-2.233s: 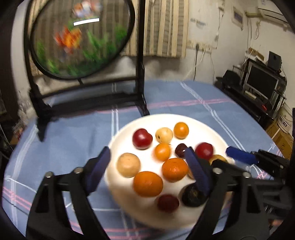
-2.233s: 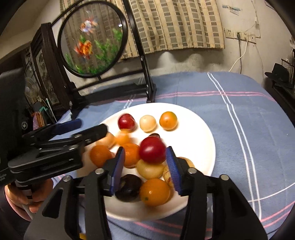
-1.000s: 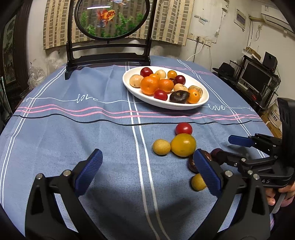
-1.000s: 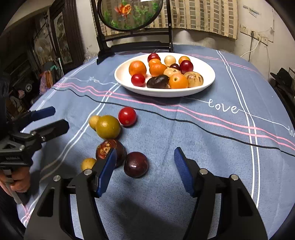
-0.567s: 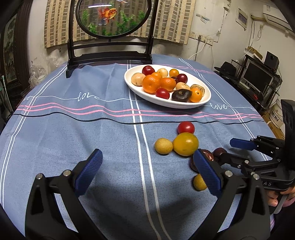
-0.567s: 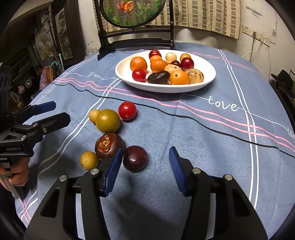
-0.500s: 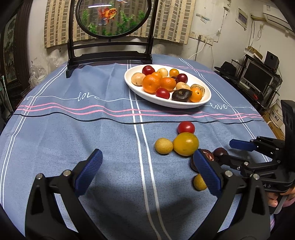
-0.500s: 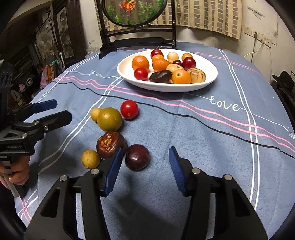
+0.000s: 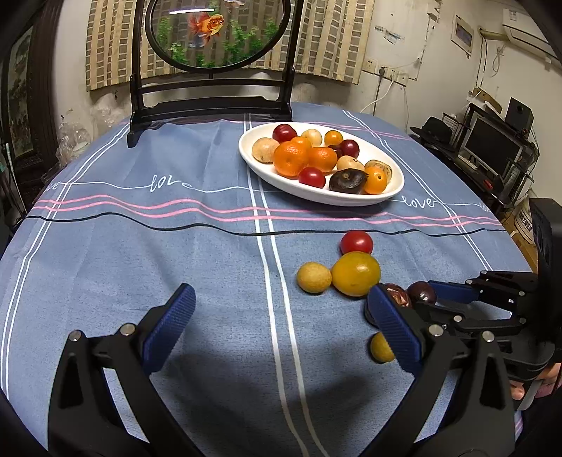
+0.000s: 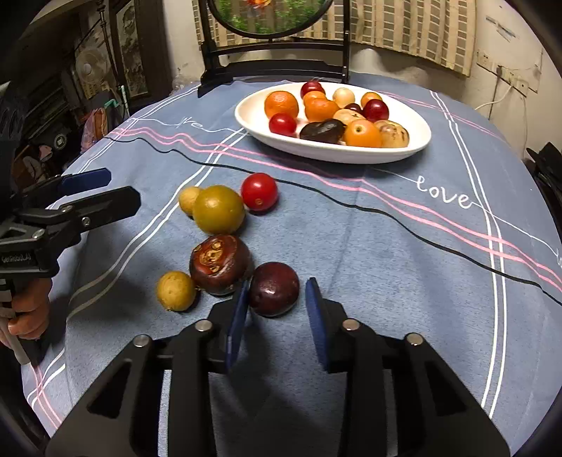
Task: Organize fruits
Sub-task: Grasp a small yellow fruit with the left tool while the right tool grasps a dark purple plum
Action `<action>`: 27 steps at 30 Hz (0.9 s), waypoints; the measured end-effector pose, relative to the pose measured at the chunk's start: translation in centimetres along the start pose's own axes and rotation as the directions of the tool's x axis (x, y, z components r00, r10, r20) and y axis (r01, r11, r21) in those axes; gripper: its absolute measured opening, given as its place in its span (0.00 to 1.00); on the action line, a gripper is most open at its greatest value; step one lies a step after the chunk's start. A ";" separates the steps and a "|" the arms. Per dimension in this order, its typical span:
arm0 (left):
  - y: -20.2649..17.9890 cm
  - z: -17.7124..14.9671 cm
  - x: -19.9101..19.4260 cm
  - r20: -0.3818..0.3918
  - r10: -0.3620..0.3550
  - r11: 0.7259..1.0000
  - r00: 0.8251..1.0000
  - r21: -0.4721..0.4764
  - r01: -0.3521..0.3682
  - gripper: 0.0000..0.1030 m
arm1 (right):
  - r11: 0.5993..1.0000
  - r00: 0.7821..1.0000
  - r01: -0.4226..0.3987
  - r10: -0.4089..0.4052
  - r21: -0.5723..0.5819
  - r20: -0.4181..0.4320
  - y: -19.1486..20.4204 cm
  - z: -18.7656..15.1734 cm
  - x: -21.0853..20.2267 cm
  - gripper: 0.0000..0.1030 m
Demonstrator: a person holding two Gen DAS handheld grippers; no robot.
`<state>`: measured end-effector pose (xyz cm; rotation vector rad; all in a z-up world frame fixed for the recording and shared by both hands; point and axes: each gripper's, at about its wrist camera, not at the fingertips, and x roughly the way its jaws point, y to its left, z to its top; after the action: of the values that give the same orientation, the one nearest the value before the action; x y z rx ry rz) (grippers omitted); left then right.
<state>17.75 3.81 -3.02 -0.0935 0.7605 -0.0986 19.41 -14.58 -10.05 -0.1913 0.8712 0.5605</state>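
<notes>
My right gripper point(image 10: 277, 283) is shut on a dark purple plum point(image 10: 274, 288) that rests on the blue tablecloth, a pad at each side. Beside it lie a brown fruit point(image 10: 219, 269), two small yellow fruits point(image 10: 175, 291), a yellow-green fruit point(image 10: 217, 209) and a red tomato point(image 10: 259, 191). A white oval plate point(image 10: 253, 116) at the back holds several fruits. In the left wrist view the plum point(image 9: 421, 291) shows between the right gripper's point(image 9: 426, 295) fingers. My left gripper point(image 9: 281, 295) hangs open over bare cloth, left of the loose fruits.
A round fish picture on a black stand point(image 9: 214, 31) stands behind the plate point(image 9: 316, 193). A monitor and shelves point(image 9: 491, 147) lie beyond the table's right edge. A hand point(image 10: 28, 313) holds the left gripper point(image 10: 121, 188) at the table's left rim.
Both grippers have drawn back from over the plate to the loose fruits. In the last second the right gripper's jaws narrowed from wide open onto the dark plum. The left gripper has kept still.
</notes>
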 end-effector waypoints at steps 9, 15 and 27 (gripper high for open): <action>0.0 0.1 0.0 -0.008 0.002 1.000 1.000 0.001 -0.002 0.98 | 1.000 1.000 -0.011 0.010 0.021 0.006 -0.3 0.2 0.0 0.28; -1.2 -0.1 0.0 -0.063 -0.150 0.988 0.987 0.034 0.152 0.97 | 0.995 1.000 -0.006 0.004 0.101 0.026 -2.0 0.4 -0.5 0.28; -6.2 -2.8 0.4 -0.185 -0.261 0.917 0.947 0.260 0.303 0.44 | 0.991 0.999 -0.005 0.001 0.133 0.033 -2.6 0.2 -1.0 0.28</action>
<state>15.74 -2.55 -4.52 0.0812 0.8693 -0.4959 20.47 -17.03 -9.33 -0.0594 0.8742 0.5049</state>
